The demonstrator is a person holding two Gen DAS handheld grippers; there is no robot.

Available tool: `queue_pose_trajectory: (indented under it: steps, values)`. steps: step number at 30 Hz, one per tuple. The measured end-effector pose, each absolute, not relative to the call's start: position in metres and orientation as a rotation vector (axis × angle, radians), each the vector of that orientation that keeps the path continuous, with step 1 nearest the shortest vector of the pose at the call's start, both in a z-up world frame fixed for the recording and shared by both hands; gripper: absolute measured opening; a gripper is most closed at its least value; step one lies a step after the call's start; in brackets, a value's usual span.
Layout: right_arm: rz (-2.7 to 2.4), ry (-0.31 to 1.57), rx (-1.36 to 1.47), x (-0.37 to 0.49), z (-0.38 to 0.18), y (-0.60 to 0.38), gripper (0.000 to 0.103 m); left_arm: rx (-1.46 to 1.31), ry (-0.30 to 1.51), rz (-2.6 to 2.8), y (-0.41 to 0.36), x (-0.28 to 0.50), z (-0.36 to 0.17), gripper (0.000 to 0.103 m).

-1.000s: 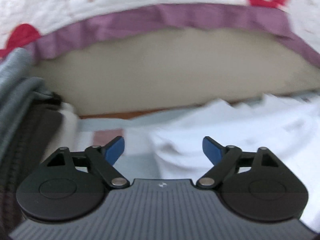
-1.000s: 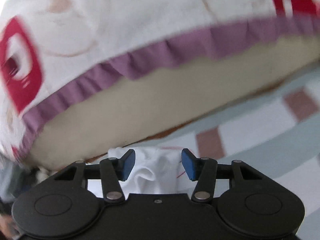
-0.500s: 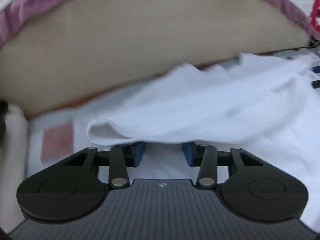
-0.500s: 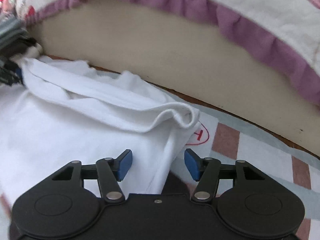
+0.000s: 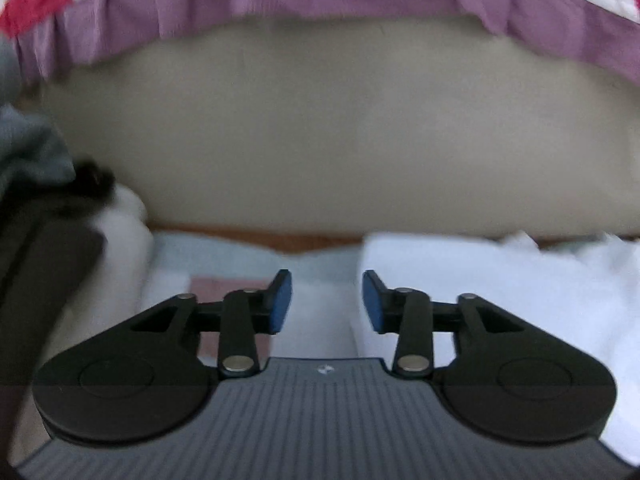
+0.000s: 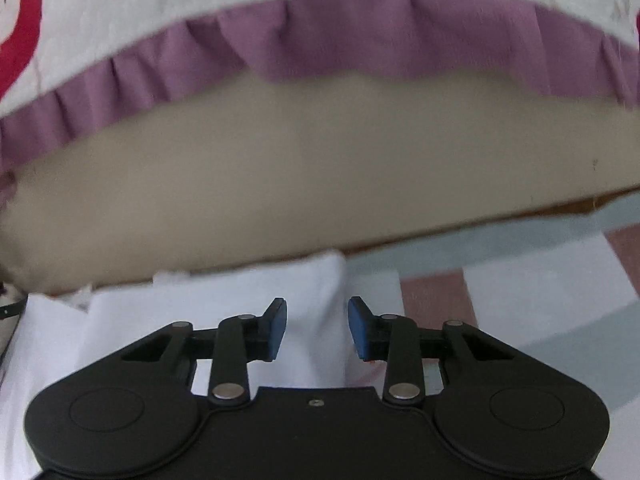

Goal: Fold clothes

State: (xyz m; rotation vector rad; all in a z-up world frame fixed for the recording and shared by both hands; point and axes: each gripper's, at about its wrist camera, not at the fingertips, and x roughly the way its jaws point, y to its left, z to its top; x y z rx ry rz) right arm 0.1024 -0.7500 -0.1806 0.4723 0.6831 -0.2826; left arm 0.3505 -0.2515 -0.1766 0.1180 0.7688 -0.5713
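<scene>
A white garment [image 5: 500, 280] lies flat on a checked mat, at the right of the left wrist view. My left gripper [image 5: 326, 302] is open and empty, with the garment's left edge by its right finger. The garment also shows in the right wrist view [image 6: 224, 300], at the lower left. My right gripper [image 6: 316, 330] is open and low over the garment's right edge, with white cloth between the fingers, not gripped.
A beige mattress side [image 5: 320, 136] with a purple frilled bedspread [image 6: 320, 44] rises close ahead. The checked mat [image 6: 520, 280] has pink, white and grey squares. Dark and grey clothes [image 5: 36, 200] are piled at the left.
Both grippers have let the white garment drop flat and pulled back to its outer edges. The left gripper has opened wider. The folded edge that hung ahead has gone.
</scene>
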Motion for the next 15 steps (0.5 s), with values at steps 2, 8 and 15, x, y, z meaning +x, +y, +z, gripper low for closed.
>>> queue_pose_trajectory:
  steps: [2,8,15]
  values:
    - [-0.289,0.698,0.495,0.099,-0.186,-0.749,0.062,0.095,0.808,-0.621,-0.249,0.350,-0.183,0.046]
    - [-0.267,0.663,0.493,0.104,-0.190,-0.743,0.061,0.149,0.846,-0.740,-0.285,0.363,-0.196,0.004]
    - [-0.292,0.500,0.322,0.091,-0.173,-0.720,0.006,0.275,0.582,-0.654,-0.294,0.331,-0.154,0.005]
